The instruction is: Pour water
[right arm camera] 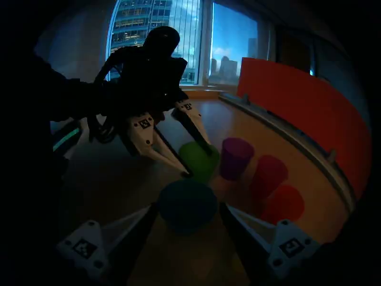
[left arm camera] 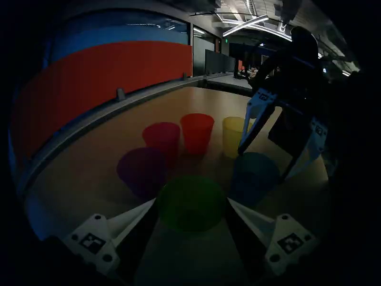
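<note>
Six cups are counted: one green cup (left arm camera: 191,202), blue cup (left arm camera: 254,174), purple cup (left arm camera: 141,170), pink cup (left arm camera: 162,138), red cup (left arm camera: 196,131), yellow cup (left arm camera: 233,134); two grippers are counted, left gripper (left arm camera: 191,202) and right gripper (right arm camera: 188,206); one table (left arm camera: 85,178) is seen.

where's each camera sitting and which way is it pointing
Left gripper view: rides the left hand-held gripper, looking along the wooden table past the green plastic cup between its own fingers, toward the right hand-held gripper.
Right gripper view: rides the right one, facing the left one and the windows, blue plastic cup between its own fingers.
Shared: both grippers, both those cups, the purple plastic cup.
</note>
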`<state>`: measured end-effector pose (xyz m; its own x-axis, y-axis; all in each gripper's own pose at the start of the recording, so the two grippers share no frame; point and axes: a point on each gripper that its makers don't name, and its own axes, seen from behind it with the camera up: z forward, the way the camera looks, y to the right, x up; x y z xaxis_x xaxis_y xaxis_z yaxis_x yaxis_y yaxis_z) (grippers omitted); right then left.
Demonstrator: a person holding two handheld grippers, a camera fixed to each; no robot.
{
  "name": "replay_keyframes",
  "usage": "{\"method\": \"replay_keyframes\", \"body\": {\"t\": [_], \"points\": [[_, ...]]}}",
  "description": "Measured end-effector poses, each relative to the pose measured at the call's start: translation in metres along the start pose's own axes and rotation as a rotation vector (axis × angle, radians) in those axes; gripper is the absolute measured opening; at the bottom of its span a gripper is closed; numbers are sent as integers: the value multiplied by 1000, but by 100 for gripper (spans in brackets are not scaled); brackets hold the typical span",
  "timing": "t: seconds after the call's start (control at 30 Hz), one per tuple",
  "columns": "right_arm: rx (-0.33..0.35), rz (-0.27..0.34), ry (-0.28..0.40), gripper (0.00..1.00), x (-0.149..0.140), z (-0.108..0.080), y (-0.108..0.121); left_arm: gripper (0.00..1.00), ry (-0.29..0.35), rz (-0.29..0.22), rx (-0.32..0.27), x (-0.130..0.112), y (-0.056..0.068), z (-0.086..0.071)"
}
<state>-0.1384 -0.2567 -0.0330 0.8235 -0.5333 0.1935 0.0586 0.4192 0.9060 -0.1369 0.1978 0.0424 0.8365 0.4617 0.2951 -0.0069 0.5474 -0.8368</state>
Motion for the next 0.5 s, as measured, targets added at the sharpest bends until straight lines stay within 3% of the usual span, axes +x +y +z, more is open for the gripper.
{"method": "replay_keyframes", "body": {"t": [0.5], "points": [[-11,-6,-10,99,-4,20,1,87,-13,6,0,-6,1,3]]}}
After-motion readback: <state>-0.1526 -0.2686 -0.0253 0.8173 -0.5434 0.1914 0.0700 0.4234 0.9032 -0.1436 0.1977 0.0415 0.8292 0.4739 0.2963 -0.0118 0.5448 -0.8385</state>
